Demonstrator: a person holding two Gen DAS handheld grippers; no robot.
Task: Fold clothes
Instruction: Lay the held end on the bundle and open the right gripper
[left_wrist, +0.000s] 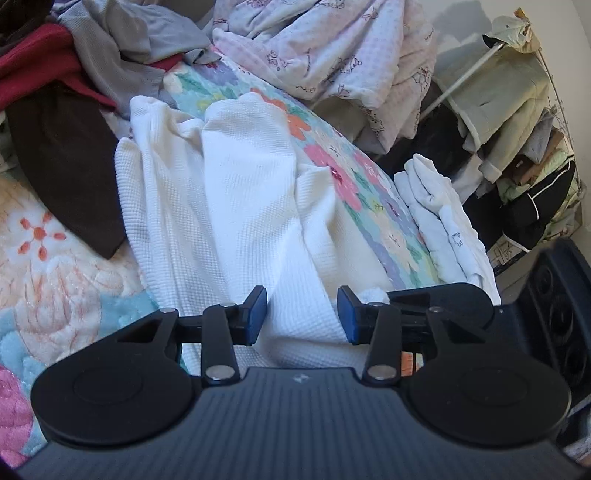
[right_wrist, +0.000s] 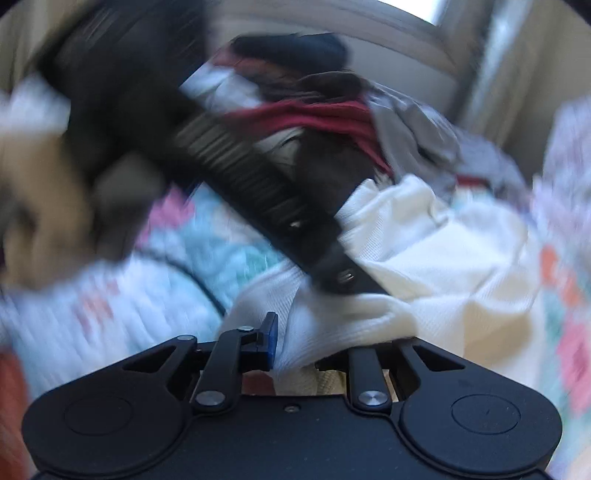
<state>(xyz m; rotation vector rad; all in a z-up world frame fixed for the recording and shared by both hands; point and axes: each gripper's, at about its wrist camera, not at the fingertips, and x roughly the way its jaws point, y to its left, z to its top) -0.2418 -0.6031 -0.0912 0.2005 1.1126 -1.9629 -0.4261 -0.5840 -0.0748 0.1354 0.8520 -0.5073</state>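
Note:
A white waffle-knit garment (left_wrist: 229, 206) lies rumpled on a floral quilt (left_wrist: 351, 177). My left gripper (left_wrist: 303, 315) is low over its near end. The blue pads (left_wrist: 258, 314) stand apart, and a raised fold of the cloth runs loosely between them. In the blurred right wrist view the same garment (right_wrist: 443, 266) lies bunched over my right gripper (right_wrist: 310, 343). One blue pad (right_wrist: 272, 338) shows beside the bunch, while cloth hides the other finger. The black body of the left gripper (right_wrist: 240, 177) crosses that view, its tip on the garment.
Red, brown and grey clothes (left_wrist: 62, 110) are heaped at the upper left. A pink printed blanket (left_wrist: 332, 48) lies behind. A folded white piece (left_wrist: 443, 221) sits at the quilt's right edge. A rack of coats (left_wrist: 517, 129) stands beyond it.

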